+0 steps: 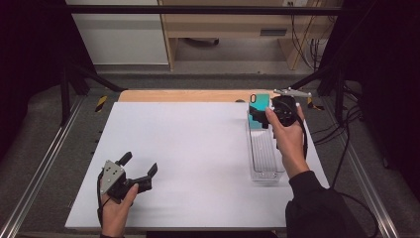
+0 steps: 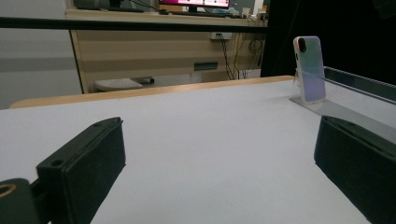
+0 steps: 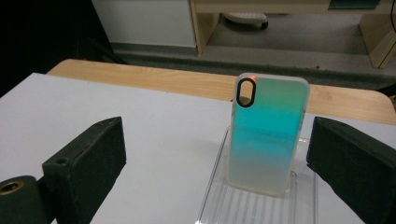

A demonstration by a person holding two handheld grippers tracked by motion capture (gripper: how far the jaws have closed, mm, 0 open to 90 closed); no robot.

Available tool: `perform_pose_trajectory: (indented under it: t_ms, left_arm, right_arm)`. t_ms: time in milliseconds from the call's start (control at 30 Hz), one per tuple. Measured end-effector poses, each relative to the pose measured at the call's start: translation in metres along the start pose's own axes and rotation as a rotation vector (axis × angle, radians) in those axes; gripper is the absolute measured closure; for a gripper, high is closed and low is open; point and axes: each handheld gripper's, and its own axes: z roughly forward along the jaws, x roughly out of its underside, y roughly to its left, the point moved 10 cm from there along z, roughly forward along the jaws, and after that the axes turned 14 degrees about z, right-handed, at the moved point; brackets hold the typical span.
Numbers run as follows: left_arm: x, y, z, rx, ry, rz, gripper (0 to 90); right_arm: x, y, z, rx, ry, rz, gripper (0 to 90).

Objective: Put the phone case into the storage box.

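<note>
I hold a hand-held gripper in each hand over a white counter (image 1: 198, 163). Near the counter's far right corner, a phone case (image 3: 267, 135) stands upright at the far end of a clear ribbed plastic tray (image 1: 265, 158), which runs along the right edge. The case is teal at the top, fading to pale white at the bottom, with a black-ringed oval camera opening in its upper corner.

I judge the case to be light, thin and somewhat flexible, an empty shell and not a phone. Its back looks smooth, so it may slip between hard pads. It stands on its short end and seems to lean against the tray, so a nudge could tip it. The best hold, I think, is across its two long side edges, around mid-height, with a gentle squeeze so the shell does not bow.

My right hand-held gripper (image 1: 258, 118) is raised at the far end of the tray, pointing at the case. Its jaws are spread wide, one on each side of the case, not touching it. My right forearm reaches along the right edge.

My left hand-held gripper (image 1: 138, 170) rests low near the counter's near left corner, jaws wide apart and holding nothing, well apart from the case.
</note>
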Motion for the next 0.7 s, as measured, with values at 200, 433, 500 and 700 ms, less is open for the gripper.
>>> perform_pose_trajectory:
  t_ms: [200,433,500,700]
  left_arm:
    - [0.002,0.007,-0.004,-0.009,0.008,-0.007,1.5]
    - [0.003,0.013,-0.009,-0.019,0.019,-0.002,1.5]
    - [0.003,0.014,-0.010,-0.020,0.023,0.003,1.5]
    - [0.006,0.017,-0.016,-0.025,0.038,0.025,1.5]
  right_arm:
    - [-0.003,-0.006,-0.014,-0.024,-0.069,0.003,6.0]
    - [-0.005,-0.010,-0.029,-0.061,-0.143,-0.019,5.6]
    - [-0.006,-0.012,-0.033,-0.065,-0.168,-0.040,5.6]
    - [-0.005,-0.015,-0.044,-0.079,-0.212,-0.056,5.6]
